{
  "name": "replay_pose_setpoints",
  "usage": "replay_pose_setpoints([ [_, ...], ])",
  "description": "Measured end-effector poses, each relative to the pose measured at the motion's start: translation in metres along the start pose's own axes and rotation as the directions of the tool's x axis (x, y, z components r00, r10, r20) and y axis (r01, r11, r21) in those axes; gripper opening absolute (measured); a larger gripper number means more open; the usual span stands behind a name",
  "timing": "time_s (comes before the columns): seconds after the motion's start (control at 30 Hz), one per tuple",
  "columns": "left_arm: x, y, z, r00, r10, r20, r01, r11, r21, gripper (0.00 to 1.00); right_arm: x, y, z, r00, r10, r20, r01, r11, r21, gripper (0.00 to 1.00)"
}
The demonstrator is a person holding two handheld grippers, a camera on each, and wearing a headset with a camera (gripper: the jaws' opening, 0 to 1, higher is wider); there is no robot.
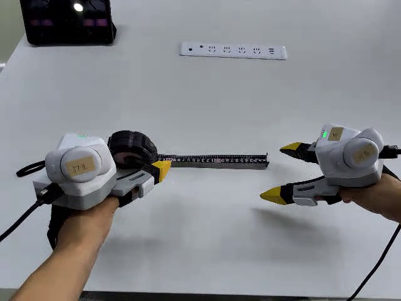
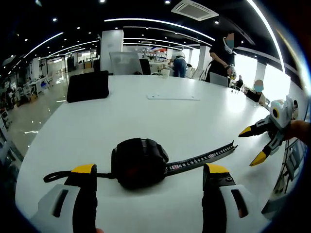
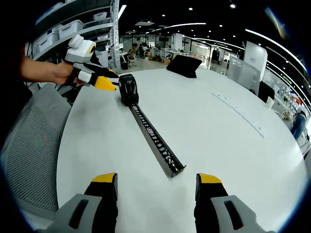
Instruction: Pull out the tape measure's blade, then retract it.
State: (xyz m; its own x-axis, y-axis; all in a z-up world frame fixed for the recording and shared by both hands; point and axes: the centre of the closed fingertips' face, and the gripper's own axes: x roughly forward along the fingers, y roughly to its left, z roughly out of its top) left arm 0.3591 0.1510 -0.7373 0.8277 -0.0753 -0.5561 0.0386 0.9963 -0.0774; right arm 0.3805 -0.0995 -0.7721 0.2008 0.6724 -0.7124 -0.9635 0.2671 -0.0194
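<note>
A black tape measure (image 1: 132, 148) lies on the white table (image 1: 207, 238) with its blade (image 1: 213, 160) pulled out to the right and flat on the surface. My left gripper (image 1: 149, 155) is open, its jaws standing either side of the case (image 2: 140, 162) without visibly pressing it. The blade's end hook (image 1: 266, 161) lies just left of my right gripper (image 1: 282, 172), which is open and apart from it. In the right gripper view the blade (image 3: 154, 141) ends at the hook (image 3: 177, 171), just ahead of the gap between the open right gripper's (image 3: 156, 179) jaws.
A white power strip (image 1: 233, 50) lies at the back of the table, with a black tablet-like device (image 1: 67, 22) at the far left corner. The tape's black wrist strap (image 1: 28, 168) trails left. A grey mesh chair (image 3: 29, 160) stands beside the table.
</note>
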Motion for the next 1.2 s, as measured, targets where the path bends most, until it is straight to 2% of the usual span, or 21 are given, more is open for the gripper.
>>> replay_pose_setpoints([
  [0.17,0.005,0.003,0.002,1.0,0.007,0.002,-0.007,1.0,-0.008,0.83,0.005,-0.009,-0.003,0.9998,0.019,-0.01,-0.019,0.999,-0.042,0.6],
  [0.43,0.012,0.005,0.004,1.0,0.008,0.003,-0.008,1.0,-0.014,0.77,0.012,-0.014,-0.003,0.9979,0.057,-0.033,-0.06,0.991,-0.116,0.53],
  [0.7,0.017,0.011,0.001,0.9994,0.034,-0.01,-0.034,0.999,-0.024,0.71,0.017,-0.013,-0.003,0.9925,0.097,-0.075,-0.109,0.978,-0.176,0.43],
  [1.03,0.025,0.015,-0.001,0.9974,0.064,-0.033,-0.065,0.996,-0.054,0.66,0.023,-0.015,-0.005,0.9823,0.136,-0.129,-0.164,0.957,-0.239,0.33],
  [1.2,0.029,0.016,-0.003,0.9963,0.071,-0.049,-0.073,0.996,-0.05,0.64,0.026,-0.016,-0.006,0.9764,0.152,-0.153,-0.189,0.946,-0.265,0.29],
])
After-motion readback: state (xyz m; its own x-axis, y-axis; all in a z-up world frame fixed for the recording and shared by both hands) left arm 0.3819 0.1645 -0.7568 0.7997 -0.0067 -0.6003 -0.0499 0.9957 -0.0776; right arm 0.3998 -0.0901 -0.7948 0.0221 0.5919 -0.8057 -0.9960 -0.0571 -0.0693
